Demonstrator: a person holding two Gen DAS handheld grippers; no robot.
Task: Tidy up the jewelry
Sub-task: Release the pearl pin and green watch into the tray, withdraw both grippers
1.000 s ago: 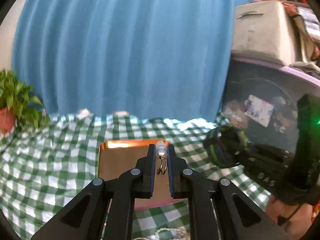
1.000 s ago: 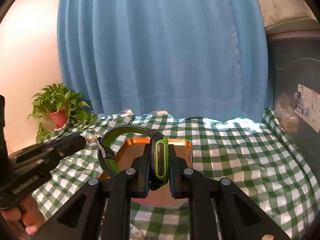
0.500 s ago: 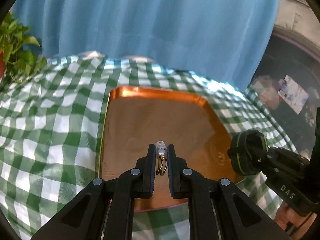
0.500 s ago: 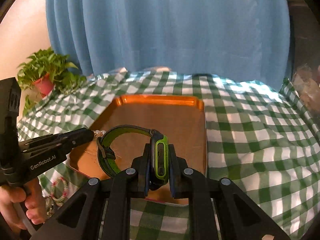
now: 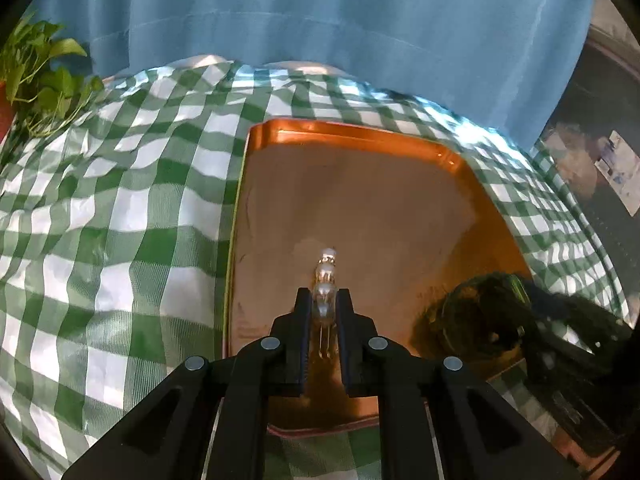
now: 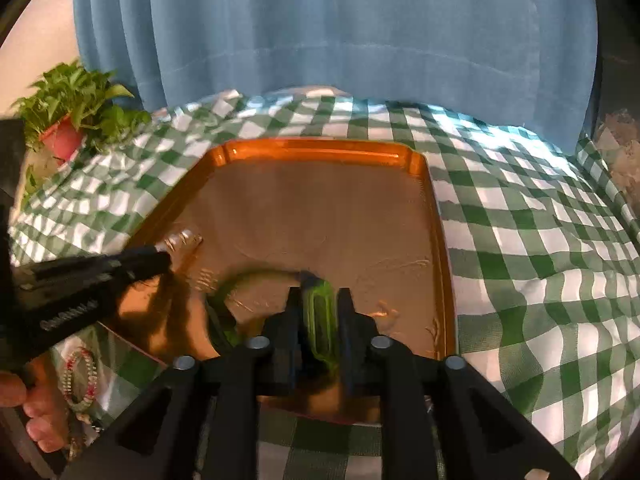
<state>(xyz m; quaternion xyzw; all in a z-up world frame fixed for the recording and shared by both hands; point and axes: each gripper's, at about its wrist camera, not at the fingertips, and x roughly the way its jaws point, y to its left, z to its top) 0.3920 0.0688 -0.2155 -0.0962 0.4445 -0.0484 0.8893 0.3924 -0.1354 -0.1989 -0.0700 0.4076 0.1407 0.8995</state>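
- While my left gripper points down over the tray, its jaws are opening, and the earring sits between them with its clear beads poking out past the tips.
- I can't say if the pads have let go of the earring; it looks to be at or just above the tray floor, near the left rim.
- My right gripper is opening too, with the green-and-black watch upright between the fingers; there's a visible gap on the right side of it.
- Watch strap curls off to the left, blurred, low over the tray's near half.
- From the right camera I see the left gripper coming in from the left, earring at its tip over the tray's left side.
- A hand grips that left tool at the lower left edge.
- Just beside the hand, a beaded bracelet lies on the checked cloth, off the tray.
- Farther out: a potted plant at the back left, a blue curtain behind everything.
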